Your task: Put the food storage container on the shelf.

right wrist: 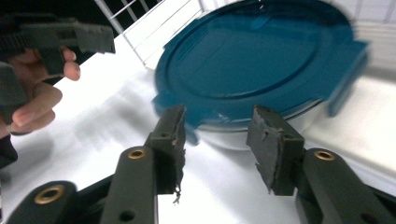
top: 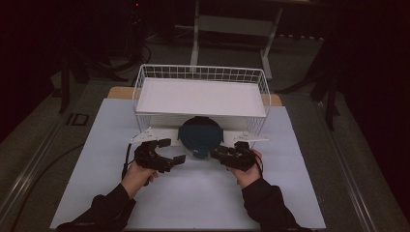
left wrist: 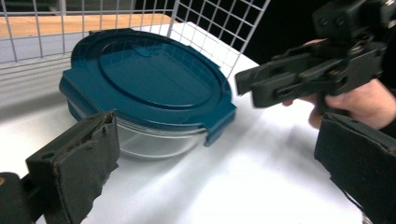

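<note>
**Both pairs of jaws spread apart beside a lidded glass dish**

Jaws on both tools stand apart and hold nothing. The left gripper (top: 175, 151), held in the person's left hand (top: 137, 176), sits on the white table (top: 203, 193) just left of the round clear-glass container with a dark teal plastic lid (top: 200, 136). In the left gripper view its two black padded jaws are spread wide, with the container (left wrist: 149, 88) lying ahead between them but nearer the left pad — not touched by either.

The right gripper (top: 216, 152), in the person's right hand (top: 249, 173), sits just right of the container, its tips at the dish's near edge. In the right gripper view the worn black pads (right wrist: 175, 135) flank the near rim of the teal lid (right wrist: 257, 56); whether they touch the glass below cannot be told — the lid's far clip tab is blurred.

The container rests on the table, partly tucked beneath the white wire shelf rack with a flat white top (top: 200, 96), its near half jutting out toward the person. The lid is on, clip tabs showing at its sides.
</note>
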Demonstrator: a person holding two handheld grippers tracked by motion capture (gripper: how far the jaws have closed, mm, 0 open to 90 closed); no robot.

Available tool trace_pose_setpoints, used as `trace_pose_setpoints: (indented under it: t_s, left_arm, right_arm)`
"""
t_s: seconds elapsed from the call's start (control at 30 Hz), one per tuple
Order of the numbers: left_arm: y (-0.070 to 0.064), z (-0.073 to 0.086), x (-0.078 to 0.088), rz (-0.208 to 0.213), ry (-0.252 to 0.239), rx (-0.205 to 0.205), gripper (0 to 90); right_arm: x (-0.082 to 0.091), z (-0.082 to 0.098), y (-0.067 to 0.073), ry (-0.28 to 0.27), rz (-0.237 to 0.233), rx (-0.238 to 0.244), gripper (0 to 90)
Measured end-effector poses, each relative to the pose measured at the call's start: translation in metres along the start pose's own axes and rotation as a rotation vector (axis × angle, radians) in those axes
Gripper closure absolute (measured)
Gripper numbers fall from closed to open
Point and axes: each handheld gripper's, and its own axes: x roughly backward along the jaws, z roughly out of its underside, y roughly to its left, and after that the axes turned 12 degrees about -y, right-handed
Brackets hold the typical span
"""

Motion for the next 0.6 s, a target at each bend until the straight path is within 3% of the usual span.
trace_pose_setpoints:
  t_s: [0.27, 0.5, 0.6]
  left_arm:
    - [-0.01, 0.007, 0.014, 0.001, 0.009, -0.034, 0.5]
    - [-0.012, 0.019, 0.022, -0.003, 0.005, -0.034, 0.5]
    - [-0.011, 0.021, 0.023, -0.005, 0.004, -0.041, 0.5]
  right_arm:
    - [-0.013, 0.012, 0.014, 0.037, 0.002, 0.037, 76.8]
    - [-0.016, 0.017, 0.014, 0.052, 0.01, 0.021, 89.3]
    - [-0.015, 0.018, 0.016, 0.059, 0.004, 0.021, 90.0]
